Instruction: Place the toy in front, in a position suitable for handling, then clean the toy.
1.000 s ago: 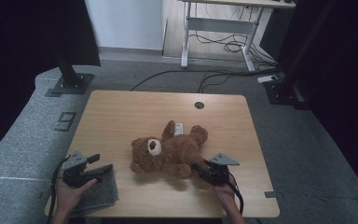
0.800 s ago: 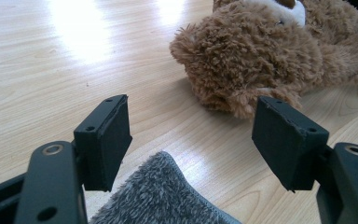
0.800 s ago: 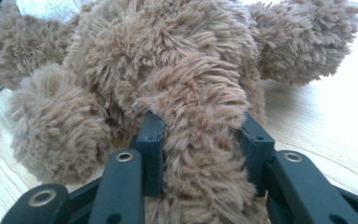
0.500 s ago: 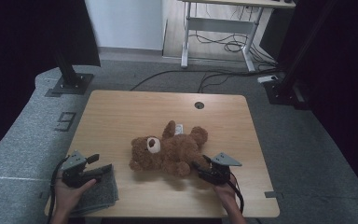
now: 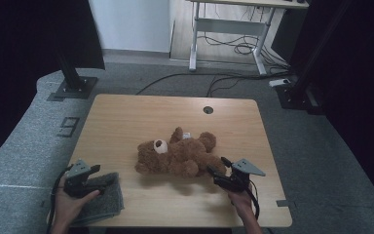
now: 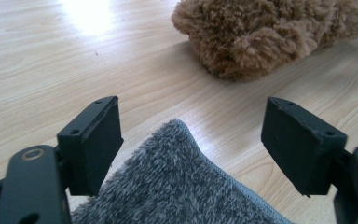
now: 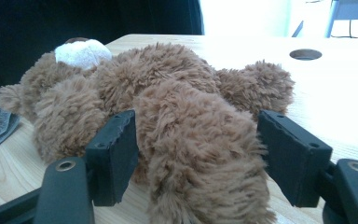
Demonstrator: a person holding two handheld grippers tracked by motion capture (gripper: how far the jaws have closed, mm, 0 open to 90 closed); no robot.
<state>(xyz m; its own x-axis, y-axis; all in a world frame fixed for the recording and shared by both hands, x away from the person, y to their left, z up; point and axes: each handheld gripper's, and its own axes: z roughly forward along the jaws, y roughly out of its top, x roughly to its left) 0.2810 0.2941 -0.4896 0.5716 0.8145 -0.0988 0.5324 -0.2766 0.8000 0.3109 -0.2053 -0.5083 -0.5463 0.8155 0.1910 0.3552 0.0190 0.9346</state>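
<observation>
Where it lies on its back near the middle of the counter [image 5: 126, 117], the teddy bear [image 5: 180, 157] shows shaggy brown fur and a pale muzzle, head to the left. Its near right leg sits between the jaws of the right hand-held gripper [image 5: 219, 171], which have just been opening and stand off the fur. The left hand-held gripper [image 5: 97, 171] gapes wide over a grey cloth [image 5: 102, 202] at the near left edge. The far half lies bare.

teddy bear [image 5: 182, 155]: shaggy brown, white muzzle | cloth [image 6: 177, 186] beneath left claw [image 6: 191, 140]: mottled grey | desk [image 5: 126, 122]: pale wood grain | claw pads: black
</observation>
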